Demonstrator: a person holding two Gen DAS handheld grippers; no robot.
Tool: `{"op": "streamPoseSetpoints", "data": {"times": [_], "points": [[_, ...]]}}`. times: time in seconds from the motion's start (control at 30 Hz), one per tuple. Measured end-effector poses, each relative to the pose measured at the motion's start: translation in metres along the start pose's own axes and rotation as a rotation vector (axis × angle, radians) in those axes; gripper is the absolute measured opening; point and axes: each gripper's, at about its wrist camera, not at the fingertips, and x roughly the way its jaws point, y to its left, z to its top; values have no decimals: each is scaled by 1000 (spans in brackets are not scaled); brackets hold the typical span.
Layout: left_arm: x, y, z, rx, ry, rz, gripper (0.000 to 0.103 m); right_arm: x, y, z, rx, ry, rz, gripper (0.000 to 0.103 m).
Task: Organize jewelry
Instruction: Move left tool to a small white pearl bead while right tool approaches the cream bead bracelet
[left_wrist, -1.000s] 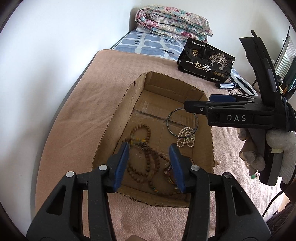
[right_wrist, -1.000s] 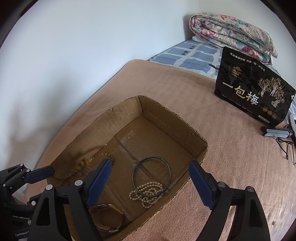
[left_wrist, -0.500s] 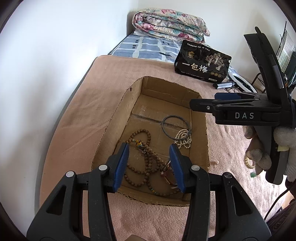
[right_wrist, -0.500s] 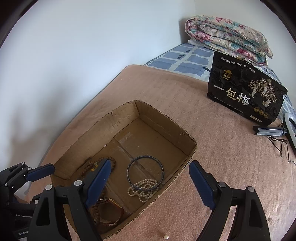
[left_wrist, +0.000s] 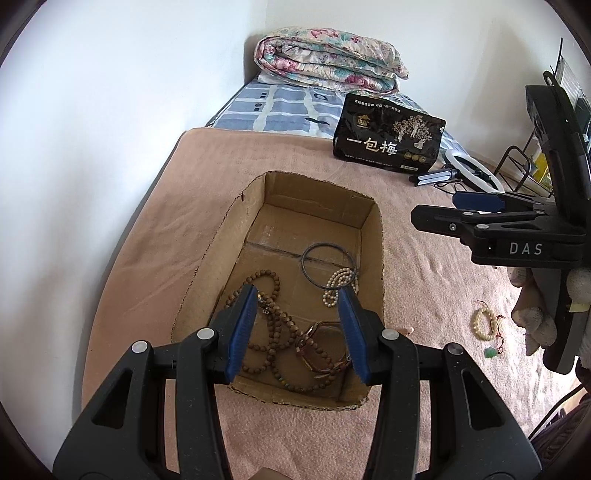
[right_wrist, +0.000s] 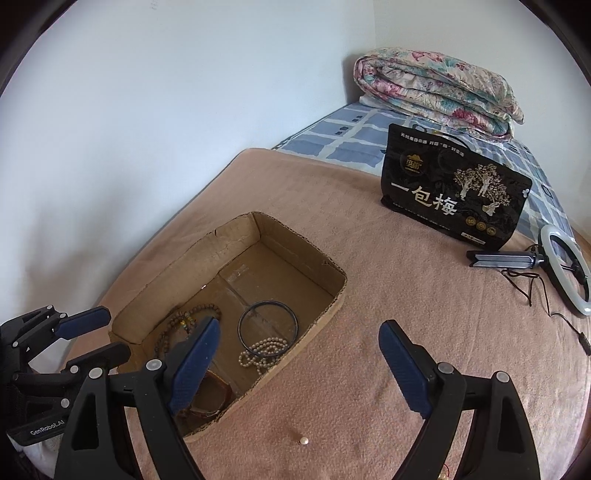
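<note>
The left gripper (left_wrist: 299, 325) hangs over the near end of the cardboard box (left_wrist: 376, 236), its blue fingers spread apart and holding nothing. Inside the box lie brown wooden beads (left_wrist: 275, 325), a dark bangle (left_wrist: 328, 264) and a pearl string (left_wrist: 338, 281). To the right, a pale bead bracelet (left_wrist: 484, 325) sits on the pink blanket (left_wrist: 424, 273), and the right gripper (right_wrist: 297, 365) is wide open above the blanket.
</note>
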Motion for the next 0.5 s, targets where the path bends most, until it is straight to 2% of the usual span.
{"op": "streamPoseSetpoints", "data": {"times": [0.27,0.5], "points": [[-5,-34,1,56,-9,-36,46,-43,-33,-22,32,-39,-27,92],[-4,-73,-1,136,5,-83,46,-79,-80,-52,81,-51,-66,93]]}}
